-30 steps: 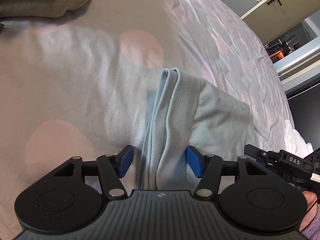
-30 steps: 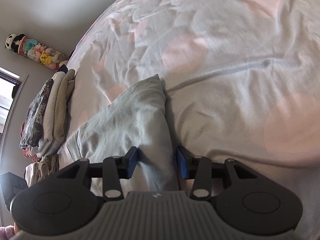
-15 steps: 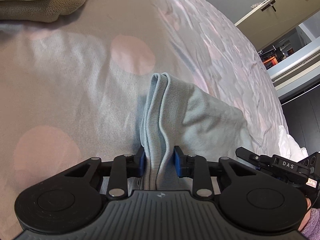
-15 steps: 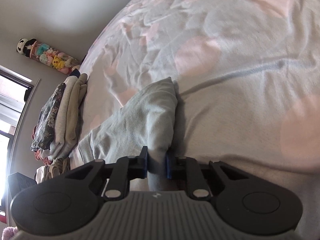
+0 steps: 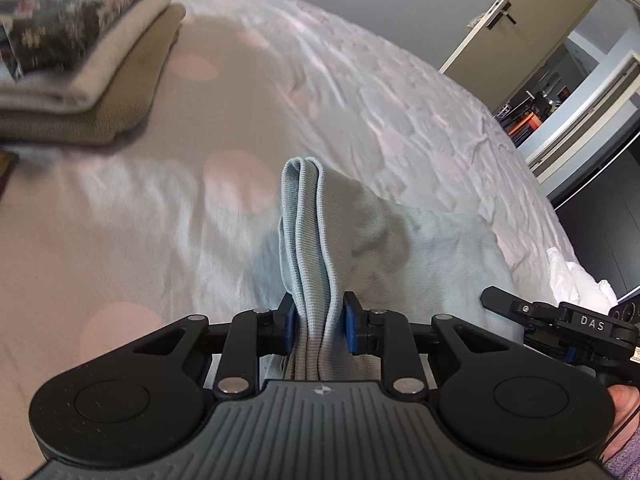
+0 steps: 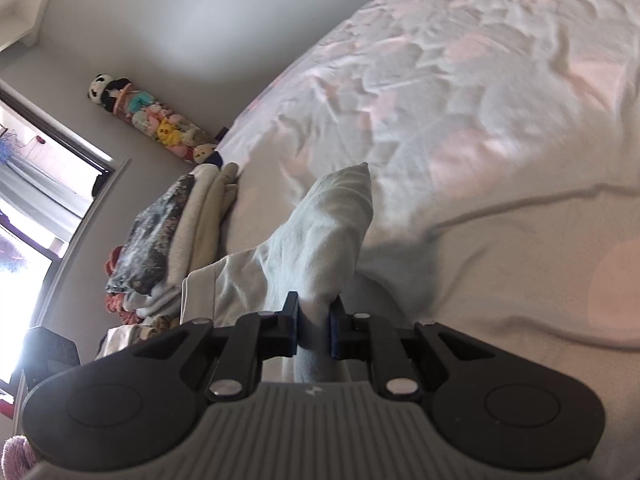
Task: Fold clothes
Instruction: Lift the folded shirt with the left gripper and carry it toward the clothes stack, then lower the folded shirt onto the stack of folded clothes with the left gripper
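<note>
A light blue garment [image 5: 384,248] lies on the pink-dotted bedspread [image 5: 120,220], with two of its ends lifted. My left gripper [image 5: 318,320] has its jaws closing on the folded ribbed hem, and the blue pads press it from both sides. In the right wrist view the same garment [image 6: 320,232] rises to a point, and my right gripper [image 6: 314,320] is shut on that bunched corner. The cloth between the two grips sags toward the bed.
A stack of folded clothes [image 5: 80,60] sits at the bed's far left; in the right wrist view the stack [image 6: 176,248] is by the window [image 6: 24,220]. Plush toys [image 6: 152,120] line the wall. A door [image 5: 520,20] stands open at the right. A white cloth [image 5: 576,280] lies near the bed's edge.
Both grippers closed from open onto the garment, then rose, lifting its hem and corner off the bed. The folded stack has come further into view.
</note>
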`<act>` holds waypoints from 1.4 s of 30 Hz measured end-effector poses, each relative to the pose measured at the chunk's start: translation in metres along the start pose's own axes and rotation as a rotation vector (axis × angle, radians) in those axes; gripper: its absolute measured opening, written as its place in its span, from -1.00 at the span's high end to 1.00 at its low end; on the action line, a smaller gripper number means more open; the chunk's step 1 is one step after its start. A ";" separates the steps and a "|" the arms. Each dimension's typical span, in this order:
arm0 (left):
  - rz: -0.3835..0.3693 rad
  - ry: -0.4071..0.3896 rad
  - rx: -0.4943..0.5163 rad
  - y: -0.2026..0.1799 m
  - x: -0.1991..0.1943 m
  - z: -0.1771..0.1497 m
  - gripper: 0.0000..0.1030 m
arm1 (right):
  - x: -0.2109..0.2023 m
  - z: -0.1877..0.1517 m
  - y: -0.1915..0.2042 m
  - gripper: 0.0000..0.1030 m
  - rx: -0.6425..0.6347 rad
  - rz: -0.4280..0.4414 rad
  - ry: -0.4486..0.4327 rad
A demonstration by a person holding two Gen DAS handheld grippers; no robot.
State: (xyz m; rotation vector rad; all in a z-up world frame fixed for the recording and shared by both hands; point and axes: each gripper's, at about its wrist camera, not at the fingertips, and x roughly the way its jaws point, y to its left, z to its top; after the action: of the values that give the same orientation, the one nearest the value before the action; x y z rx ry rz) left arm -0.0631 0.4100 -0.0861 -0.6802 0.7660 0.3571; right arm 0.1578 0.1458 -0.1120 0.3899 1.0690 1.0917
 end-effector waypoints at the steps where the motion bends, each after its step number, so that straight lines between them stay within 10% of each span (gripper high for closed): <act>1: -0.002 -0.012 0.007 -0.002 -0.007 0.003 0.60 | -0.001 0.001 0.008 0.69 -0.005 0.009 -0.002; 11: 0.054 -0.119 0.043 0.041 -0.135 0.050 0.60 | 0.024 0.012 0.132 0.69 -0.062 0.161 0.088; 23: 0.265 -0.154 0.042 0.169 -0.296 0.088 0.60 | 0.135 -0.061 0.318 0.69 -0.156 0.357 0.271; 42: 0.342 0.001 -0.011 0.310 -0.268 0.093 0.60 | 0.263 -0.138 0.360 0.69 -0.178 0.305 0.423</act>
State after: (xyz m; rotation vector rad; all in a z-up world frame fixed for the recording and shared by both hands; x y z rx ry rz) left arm -0.3605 0.6855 0.0260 -0.5587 0.8829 0.6731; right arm -0.1335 0.5057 -0.0516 0.1840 1.2960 1.5767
